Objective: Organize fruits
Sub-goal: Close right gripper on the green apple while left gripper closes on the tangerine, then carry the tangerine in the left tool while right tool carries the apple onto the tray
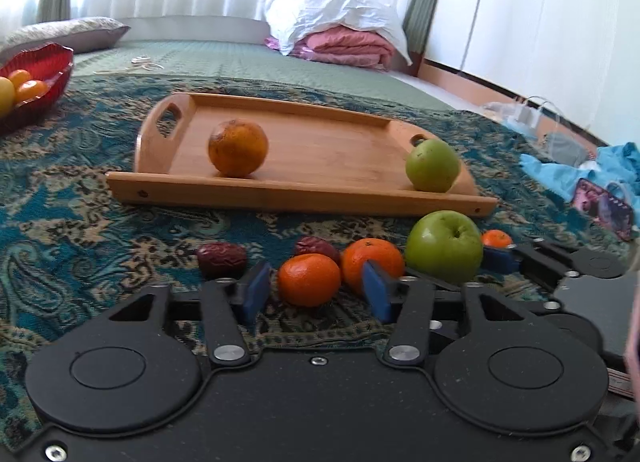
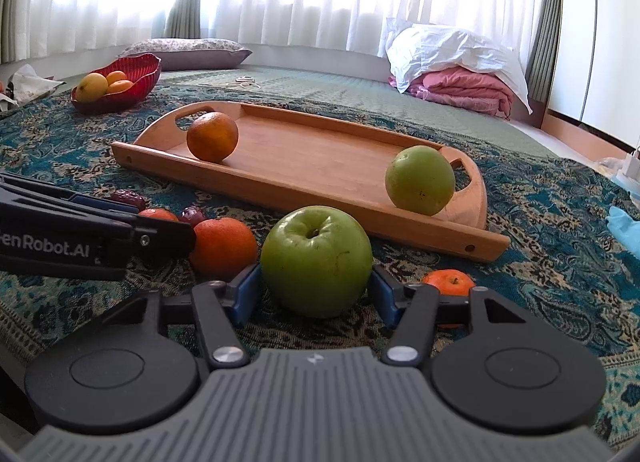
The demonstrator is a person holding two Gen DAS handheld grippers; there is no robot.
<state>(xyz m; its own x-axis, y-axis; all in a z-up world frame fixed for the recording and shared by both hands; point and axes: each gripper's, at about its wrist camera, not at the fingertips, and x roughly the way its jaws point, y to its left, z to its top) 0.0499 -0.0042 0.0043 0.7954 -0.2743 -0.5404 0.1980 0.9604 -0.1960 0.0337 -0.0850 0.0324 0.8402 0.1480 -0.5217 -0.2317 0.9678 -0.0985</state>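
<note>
Two claws were low over the patterned cloth [image 2: 540, 221], side by side. Your right claw [image 2: 316, 294] stood spread wide around the big green apple [image 2: 316, 260]; its blue pads [image 2: 246, 292] sat just beside the apple's flanks, and whether they touched it I cannot tell. Your left claw [image 1: 316, 294] was also spread, with a small mandarin [image 1: 309, 280] between its pads and apart from both; the right pad [image 1: 376, 296] overlapped a larger orange [image 1: 372, 268] behind it. Both claws pointed level toward the wooden tray [image 1: 320, 197], which carried an orange [image 1: 238, 147] at its left end and a smaller green apple [image 1: 432, 165] at its right. Two red dates [image 1: 222, 260] lay near the left claw, and another mandarin [image 2: 450, 282] lay just right of the right claw.
</note>
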